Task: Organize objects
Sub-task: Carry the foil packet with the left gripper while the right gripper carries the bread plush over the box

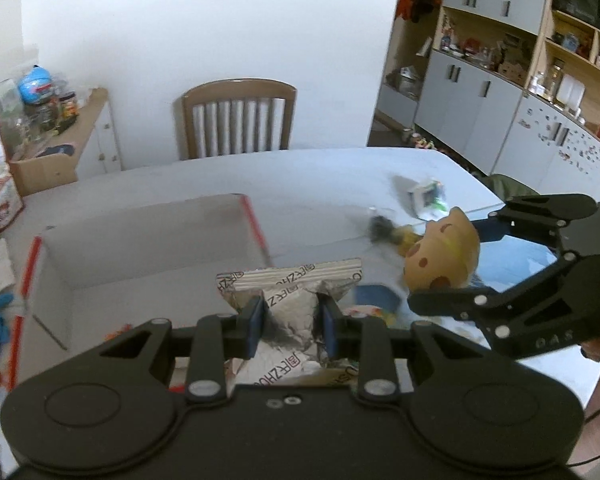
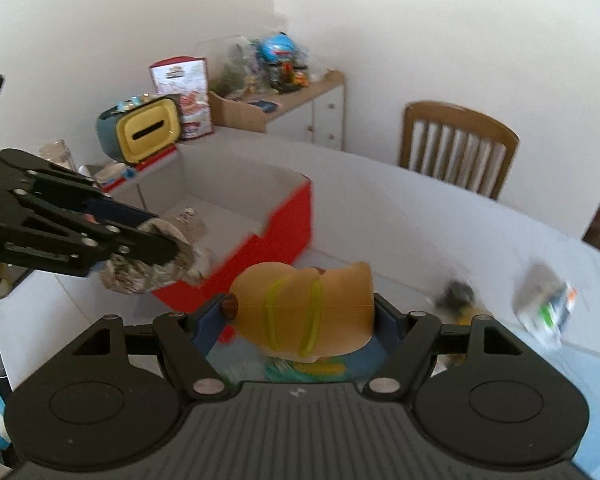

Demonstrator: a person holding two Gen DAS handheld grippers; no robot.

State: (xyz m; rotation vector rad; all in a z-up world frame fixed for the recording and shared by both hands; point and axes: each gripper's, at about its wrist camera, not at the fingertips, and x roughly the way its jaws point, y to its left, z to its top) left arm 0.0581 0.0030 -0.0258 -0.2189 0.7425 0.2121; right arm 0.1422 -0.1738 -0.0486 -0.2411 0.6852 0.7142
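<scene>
1 wooden chair (image 1: 238,120); cluttered, blurry side cabinet (image 2: 300,108).

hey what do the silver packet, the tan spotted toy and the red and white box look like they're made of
Silver packet: metallised foil or foil-look plastic film, shiny; it creases sharply and has a ribbed sealed edge.
Tan spotted toy: probably moulded plastic or vinyl, smooth and matte, with an even seam line; it could be foam.
Red and white box: likely cardboard, with thin flat walls, folded edges and a dull finish.

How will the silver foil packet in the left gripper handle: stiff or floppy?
Probably floppy: the foil packet is creased and puckered where the left gripper pinches it. Likely light, since its flat sealed top stands unsupported above the pads. Smooth foil may slip.
</scene>
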